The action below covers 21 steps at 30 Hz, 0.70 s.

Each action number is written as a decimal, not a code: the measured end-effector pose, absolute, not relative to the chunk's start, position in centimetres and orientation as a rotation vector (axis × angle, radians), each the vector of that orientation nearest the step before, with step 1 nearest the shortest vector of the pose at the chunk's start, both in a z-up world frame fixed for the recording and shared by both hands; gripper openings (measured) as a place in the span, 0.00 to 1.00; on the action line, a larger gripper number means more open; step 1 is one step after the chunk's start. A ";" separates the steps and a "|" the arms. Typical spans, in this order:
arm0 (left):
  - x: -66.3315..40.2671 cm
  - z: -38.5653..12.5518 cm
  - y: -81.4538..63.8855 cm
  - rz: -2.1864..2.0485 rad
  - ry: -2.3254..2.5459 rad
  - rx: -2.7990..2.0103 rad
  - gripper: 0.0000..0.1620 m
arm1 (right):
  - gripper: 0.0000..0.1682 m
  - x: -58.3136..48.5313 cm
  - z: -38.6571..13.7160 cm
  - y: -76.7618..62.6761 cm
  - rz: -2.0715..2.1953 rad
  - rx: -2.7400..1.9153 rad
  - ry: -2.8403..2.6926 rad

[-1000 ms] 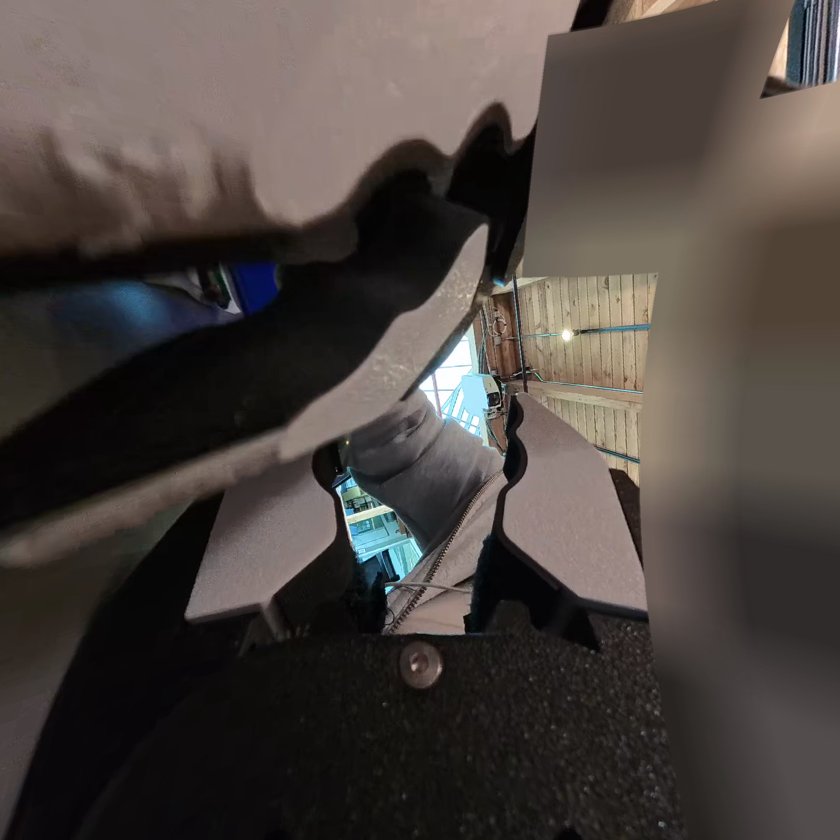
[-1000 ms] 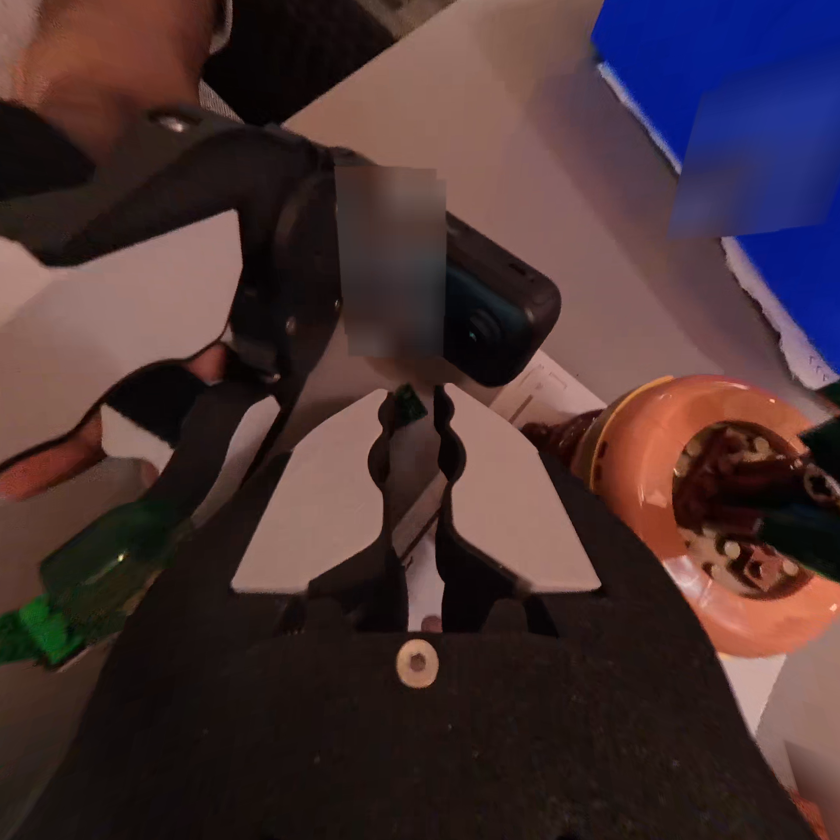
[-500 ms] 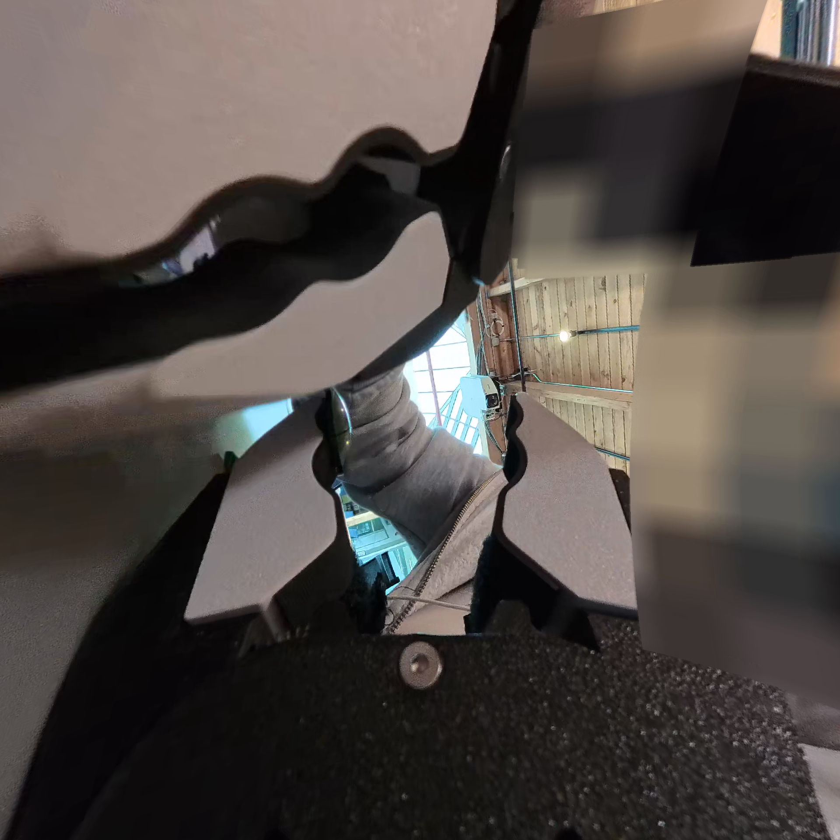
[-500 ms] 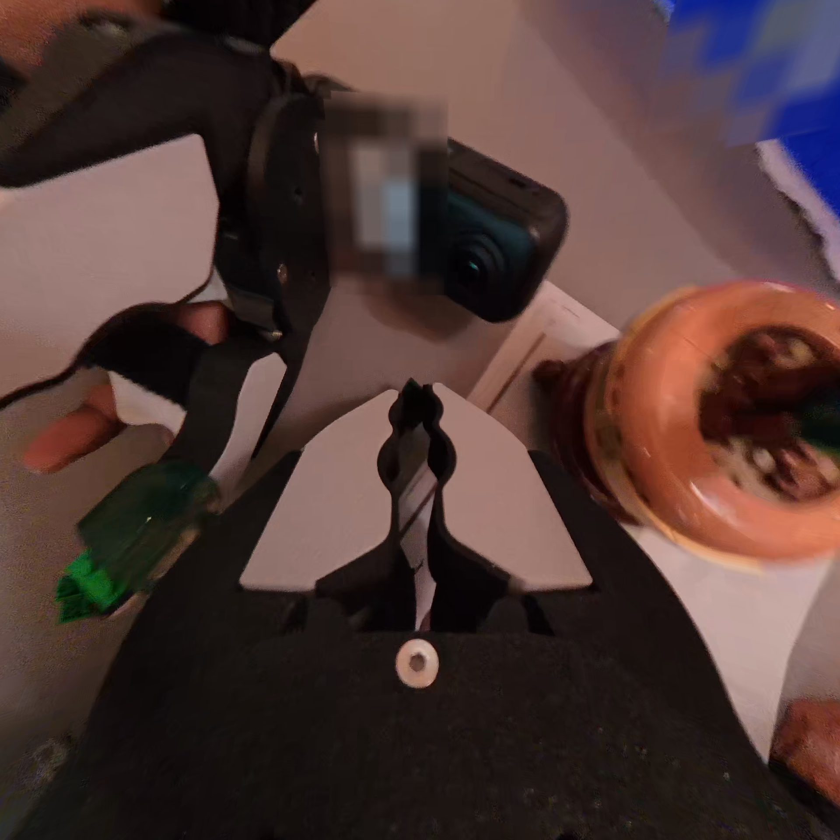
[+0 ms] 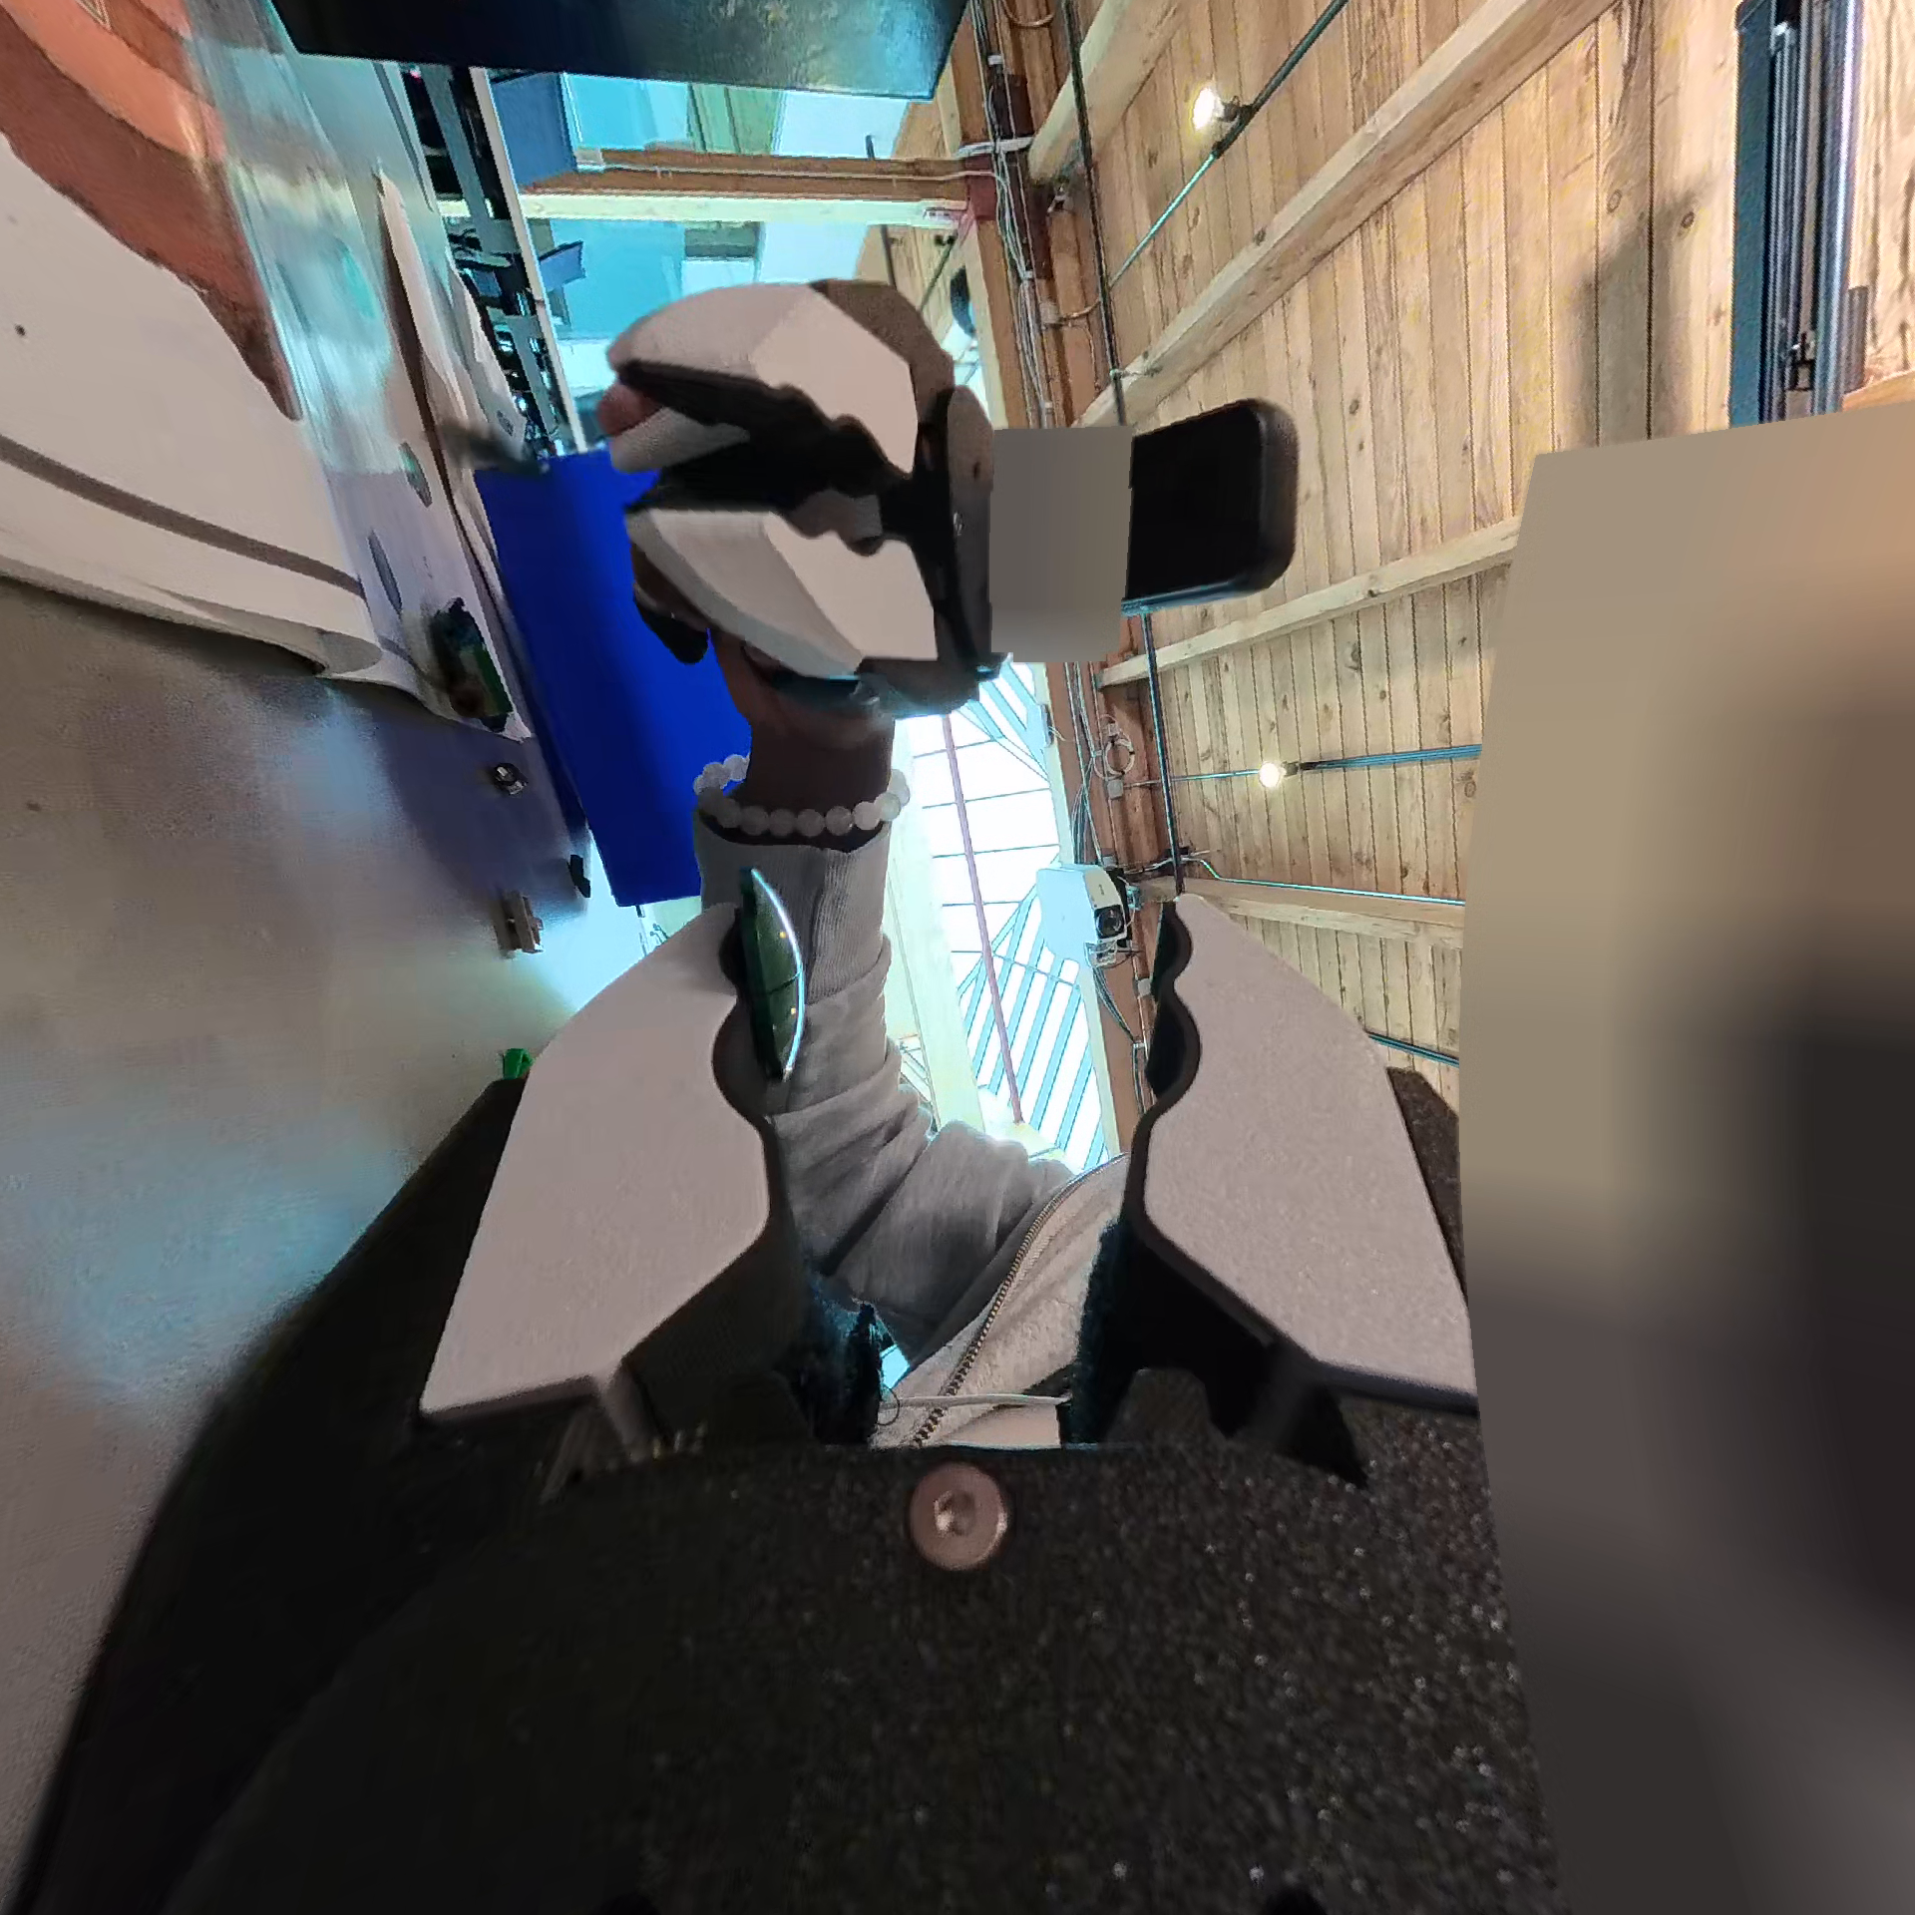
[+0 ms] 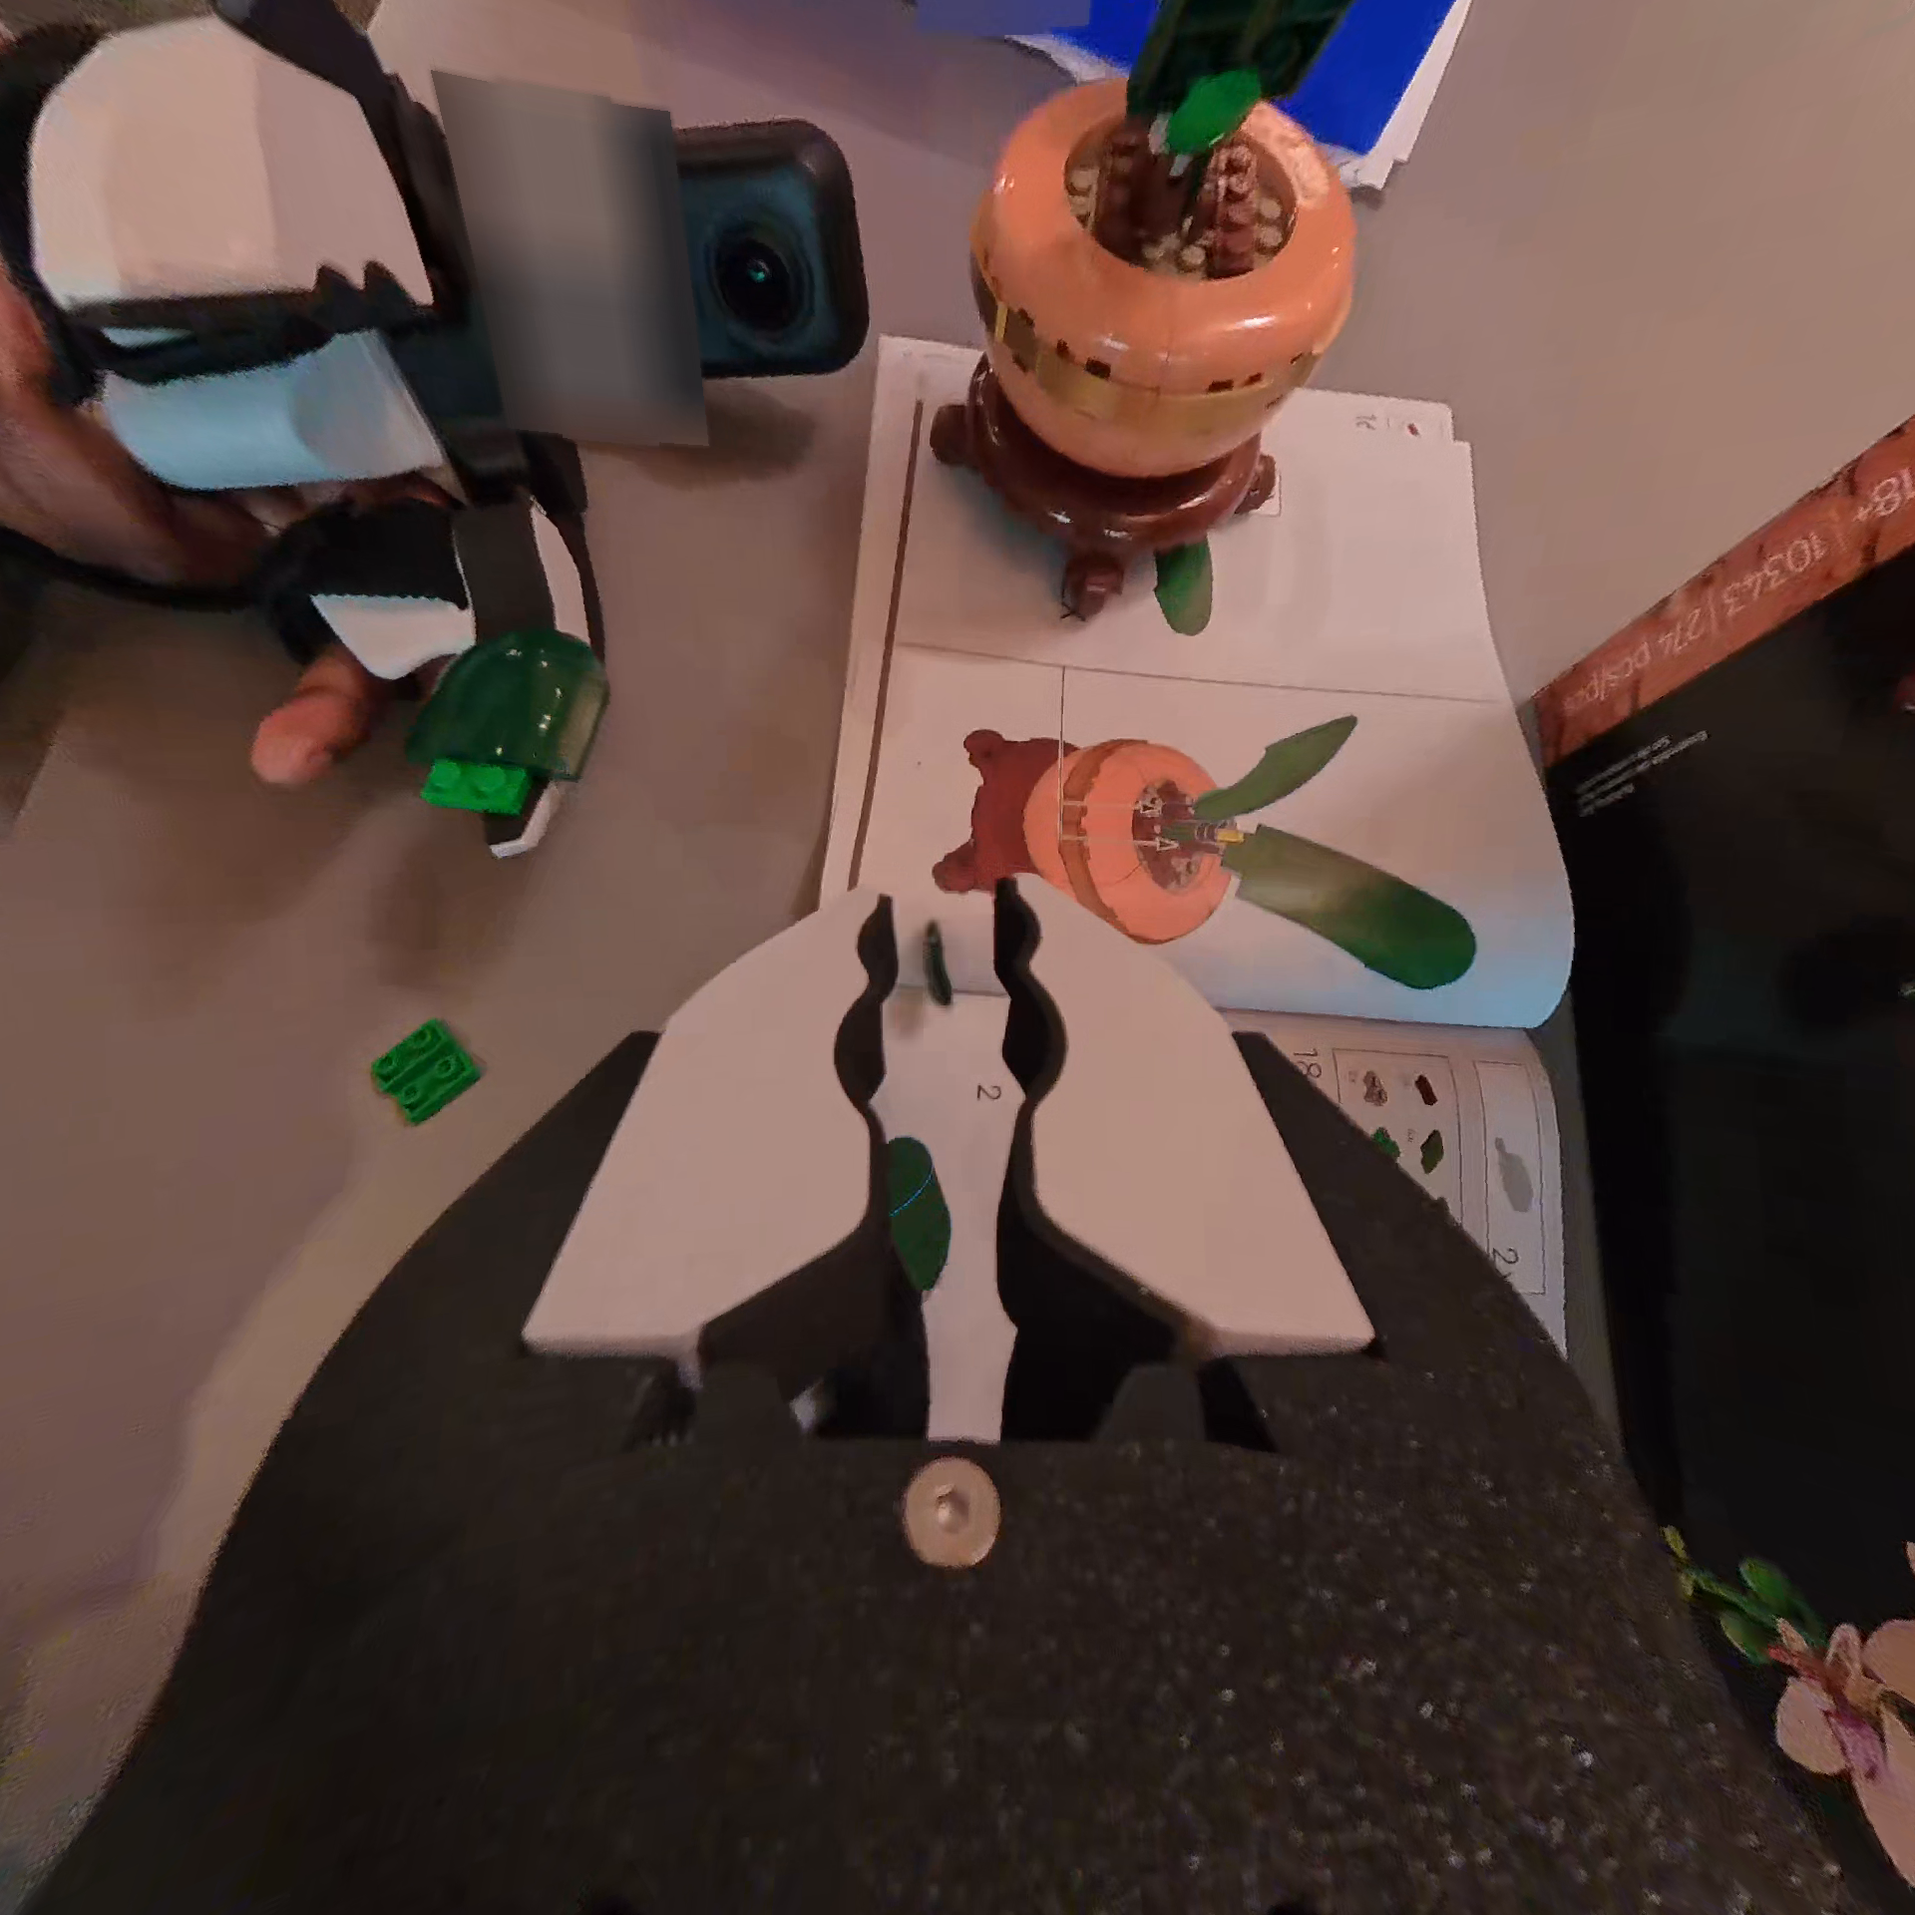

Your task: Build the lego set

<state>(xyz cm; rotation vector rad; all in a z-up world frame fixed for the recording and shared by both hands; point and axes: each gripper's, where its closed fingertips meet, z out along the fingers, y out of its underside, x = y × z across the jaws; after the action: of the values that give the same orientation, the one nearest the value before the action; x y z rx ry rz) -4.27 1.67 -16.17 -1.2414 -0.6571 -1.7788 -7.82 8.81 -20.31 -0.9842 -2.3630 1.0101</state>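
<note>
My left gripper (image 5: 948, 933) is open wide and turned on its side. A translucent dark green leaf (image 5: 772, 984) rests against its lower finger. The right wrist view shows this leaf (image 6: 508, 705) with a bright green brick (image 6: 477, 782) fixed under it. My right gripper (image 6: 938, 912) is slightly open over the instruction booklet (image 6: 1347, 622). A small dark green piece (image 6: 938, 964) sits between its tips and neither pad touches it. The orange Lego pot (image 6: 1161, 301) on a brown base stands upright on the booklet, beyond the right gripper.
A loose bright green plate (image 6: 425, 1069) lies on the grey table left of the right gripper. A dark box (image 6: 1741, 933) stands at the right edge. A pink flower piece (image 6: 1845, 1710) lies at bottom right. A blue sheet (image 6: 1378, 62) lies behind the pot. It is some 12 centimeters from my right tips to the orange Lego pot (image 6: 1161, 301).
The right gripper has pulled back from the left gripper and swung over the booklet. Its jaws have parted and no longer clamp the small green piece. The left gripper stays open.
</note>
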 end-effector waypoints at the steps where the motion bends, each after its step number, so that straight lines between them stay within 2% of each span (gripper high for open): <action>1: -4.3 -16.2 1.7 -1.780 -0.659 -1.241 0.44 | 0.12 -7.8 -20.5 9.0 0.986 -0.985 -2.362; 13: -4.4 -16.2 1.8 -1.783 -0.663 -1.240 0.44 | 0.09 -5.7 -22.3 11.7 0.869 -1.161 -2.274; 21: -4.9 -16.2 2.0 -1.769 -0.669 -1.232 0.45 | 0.25 -6.3 -18.7 13.6 0.923 -1.084 -1.918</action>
<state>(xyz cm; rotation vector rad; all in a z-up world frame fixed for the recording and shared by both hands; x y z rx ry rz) -4.94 1.99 -16.17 -1.2323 -0.6686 -1.7693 -6.26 13.58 -18.74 -1.0842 -1.9180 0.9227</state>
